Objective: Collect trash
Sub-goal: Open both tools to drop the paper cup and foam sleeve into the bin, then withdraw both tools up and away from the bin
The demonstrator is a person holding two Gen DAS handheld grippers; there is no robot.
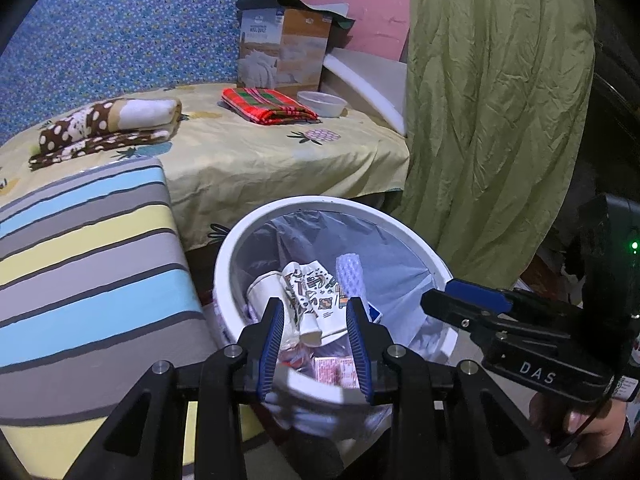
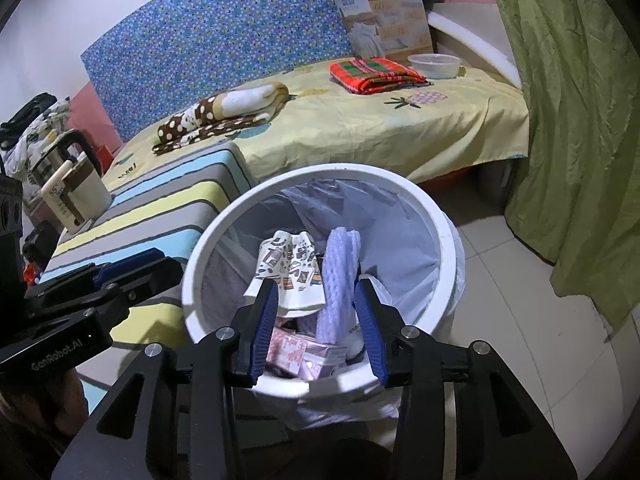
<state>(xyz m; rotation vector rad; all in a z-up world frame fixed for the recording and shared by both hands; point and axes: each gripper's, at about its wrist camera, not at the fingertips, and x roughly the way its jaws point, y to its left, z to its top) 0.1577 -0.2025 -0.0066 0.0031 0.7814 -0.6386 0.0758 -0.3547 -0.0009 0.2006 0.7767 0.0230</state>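
Trash point(image 2: 292, 264) lay in the bin point(image 2: 444, 232); your left claw point(image 1: 316, 320) and right claw point(image 2: 316, 308) hung released, empty, above it. Drop step looked done, so next you needed another piece to fetch.

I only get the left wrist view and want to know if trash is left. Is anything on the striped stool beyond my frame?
Observer: Yes, a mug stands on the far end of the stool, with a kettle beyond it.
Operator: I see the right gripper only side-on. Is it holding anything?
Observer: No. The right gripper is open over the bin.
Operator: And what shows between its fingers?
Observer: A foam net, already lying in the bin.
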